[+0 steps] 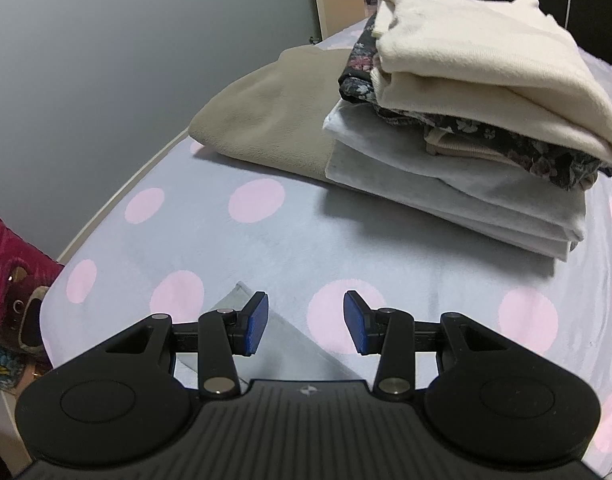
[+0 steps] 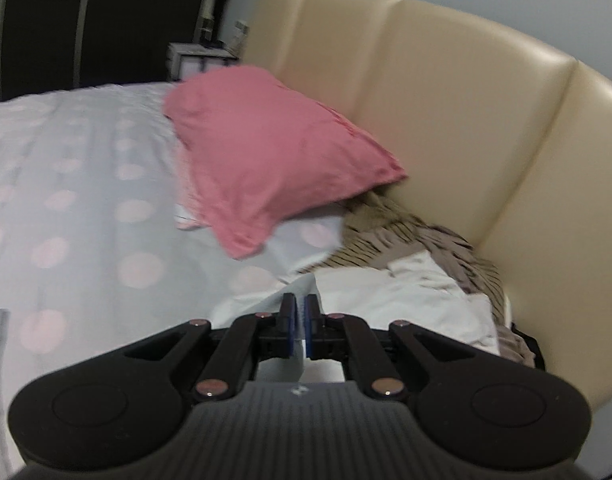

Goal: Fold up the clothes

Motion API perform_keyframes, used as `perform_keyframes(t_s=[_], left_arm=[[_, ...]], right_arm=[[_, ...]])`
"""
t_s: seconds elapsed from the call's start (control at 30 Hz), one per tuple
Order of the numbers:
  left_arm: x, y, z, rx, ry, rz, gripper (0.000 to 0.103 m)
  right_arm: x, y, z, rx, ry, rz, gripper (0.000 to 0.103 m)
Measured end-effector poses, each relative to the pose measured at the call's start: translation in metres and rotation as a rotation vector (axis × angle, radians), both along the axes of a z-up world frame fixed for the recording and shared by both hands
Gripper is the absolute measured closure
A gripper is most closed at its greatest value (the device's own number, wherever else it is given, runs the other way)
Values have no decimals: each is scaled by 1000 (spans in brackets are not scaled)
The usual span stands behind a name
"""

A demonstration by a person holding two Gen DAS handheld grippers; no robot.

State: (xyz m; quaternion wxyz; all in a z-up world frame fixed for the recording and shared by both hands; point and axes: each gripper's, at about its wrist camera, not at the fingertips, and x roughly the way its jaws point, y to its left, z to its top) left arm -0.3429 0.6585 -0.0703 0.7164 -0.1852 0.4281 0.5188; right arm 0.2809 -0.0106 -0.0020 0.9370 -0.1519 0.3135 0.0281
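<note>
Polka-dot bedspread (image 1: 290,240) under me, folded clothes stack (image 1: 466,120) sits at its far side. My left gripper (image 1: 306,324) jaws hang apart, empty; right gripper (image 2: 300,320) jaws pinch a pale garment (image 2: 386,292) near the headboard (image 2: 446,100).

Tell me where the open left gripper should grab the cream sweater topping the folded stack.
Pinch the cream sweater at its rounded folded edge facing the left gripper, coming in level from the near side: that edge overhangs the floral garment, leaving room underneath.
</note>
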Motion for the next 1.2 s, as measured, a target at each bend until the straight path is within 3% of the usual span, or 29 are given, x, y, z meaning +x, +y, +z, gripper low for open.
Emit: perform_keyframes(t_s=[0.13, 0.27, 0.4, 0.43, 0.5, 0.73, 0.9, 1.2], left_arm=[[8, -3, -3, 19, 30, -25, 64], [23, -15, -1, 35, 25, -113, 64], [44, -37, 4, 41, 1, -242, 64], [50, -43, 5, 41, -7, -278, 64], [62, -59, 8, 34, -27, -358, 64], [127, -108, 7, -25, -106, -577, 64], [189, -130, -12, -61, -153, -639, 64], [274, -123, -85, -238, -194, -601, 64]], right_arm=[[23, -13, -29, -42, 37, -62, 98], [43, -21, -64, -26, 93, -88, 98], [47, -25, -81, -36, 137, -101, 95], [47, -26, -82, -32, 134, -101, 93], [43, -27, -78, -10, 109, -95, 78], [13, 4, -49, 128, 29, 60, 66], [-8, 65, -60, 170, 118, 232, 64], [-36, 170, -127, 216, 316, 456, 63]])
